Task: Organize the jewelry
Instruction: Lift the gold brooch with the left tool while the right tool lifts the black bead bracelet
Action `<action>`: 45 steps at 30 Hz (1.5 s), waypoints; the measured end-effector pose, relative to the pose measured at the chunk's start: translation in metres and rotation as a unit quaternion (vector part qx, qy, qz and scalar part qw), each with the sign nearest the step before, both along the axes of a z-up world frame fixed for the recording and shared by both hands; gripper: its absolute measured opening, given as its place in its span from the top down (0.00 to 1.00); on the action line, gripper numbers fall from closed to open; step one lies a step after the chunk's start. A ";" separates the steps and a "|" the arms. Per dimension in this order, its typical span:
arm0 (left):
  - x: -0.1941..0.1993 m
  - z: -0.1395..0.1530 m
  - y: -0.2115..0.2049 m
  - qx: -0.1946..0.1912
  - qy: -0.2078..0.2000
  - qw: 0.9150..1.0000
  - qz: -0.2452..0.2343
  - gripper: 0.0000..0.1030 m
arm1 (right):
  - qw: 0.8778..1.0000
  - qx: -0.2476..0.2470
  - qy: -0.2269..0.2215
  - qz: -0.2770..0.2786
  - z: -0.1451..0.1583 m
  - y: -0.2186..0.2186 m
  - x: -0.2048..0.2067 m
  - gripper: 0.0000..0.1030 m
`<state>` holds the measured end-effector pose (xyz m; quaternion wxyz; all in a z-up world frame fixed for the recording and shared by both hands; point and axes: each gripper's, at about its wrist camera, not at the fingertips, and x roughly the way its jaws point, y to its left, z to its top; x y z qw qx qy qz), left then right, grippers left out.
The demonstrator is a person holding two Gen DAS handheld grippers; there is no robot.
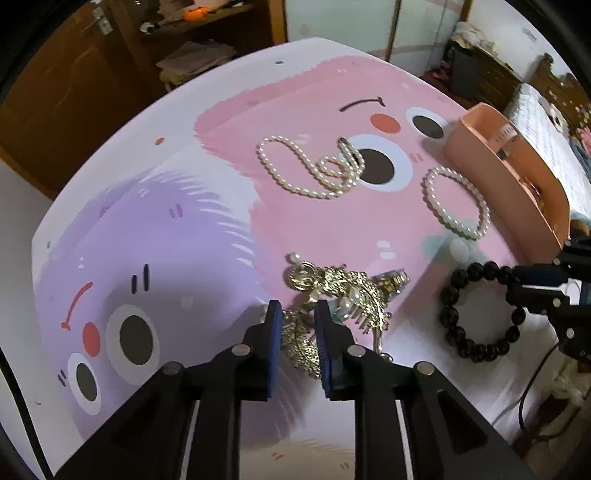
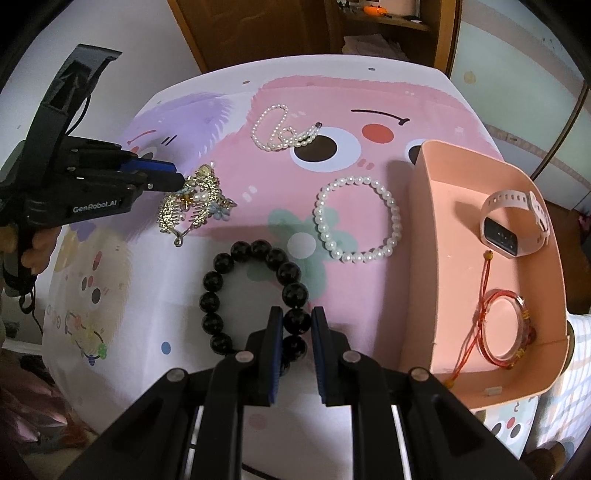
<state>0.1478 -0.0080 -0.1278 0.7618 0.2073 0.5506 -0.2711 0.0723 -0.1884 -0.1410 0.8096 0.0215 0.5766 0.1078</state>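
My left gripper point(image 1: 298, 309) is shut on the gold hair ornament point(image 1: 343, 291), which lies on the mat; it also shows in the right wrist view point(image 2: 192, 203). My right gripper point(image 2: 297, 317) is shut on the black bead bracelet point(image 2: 218, 280), which rests on the mat; the bracelet also shows in the left wrist view point(image 1: 476, 310). A pearl bracelet point(image 2: 356, 219) and a long pearl necklace point(image 2: 280, 129) lie further back. The pink tray point(image 2: 424, 229) at the right holds a pink watch point(image 2: 513, 221) and a red bangle with cord point(image 2: 502, 325).
The cartoon mat point(image 2: 424, 110) covers the table. A wooden cabinet point(image 2: 258, 33) stands behind it. A bed point(image 1: 546, 140) lies beyond the tray in the left wrist view.
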 end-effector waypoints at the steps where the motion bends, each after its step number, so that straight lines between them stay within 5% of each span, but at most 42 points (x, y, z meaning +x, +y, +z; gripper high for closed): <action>1: 0.000 -0.001 0.000 0.000 -0.002 1.000 -0.005 0.83 | 1.000 0.002 0.002 -0.001 -0.001 -0.001 0.000 0.86; 9: 0.012 -0.006 -0.017 0.023 0.014 0.998 -0.056 0.81 | 1.000 0.004 0.010 -0.002 -0.005 0.000 0.002 0.86; 21: 0.043 -0.024 -0.038 0.100 0.127 0.982 -0.096 0.81 | 1.000 0.006 0.015 -0.003 -0.007 -0.001 0.003 0.86; 30: 0.045 -0.021 -0.036 0.086 0.121 0.988 -0.048 0.94 | 1.000 0.014 0.019 -0.007 -0.008 -0.003 0.003 0.86; 45: 0.002 0.059 -0.018 0.025 0.052 0.998 0.024 0.94 | 0.999 0.035 -0.036 0.002 0.037 0.001 -0.013 0.86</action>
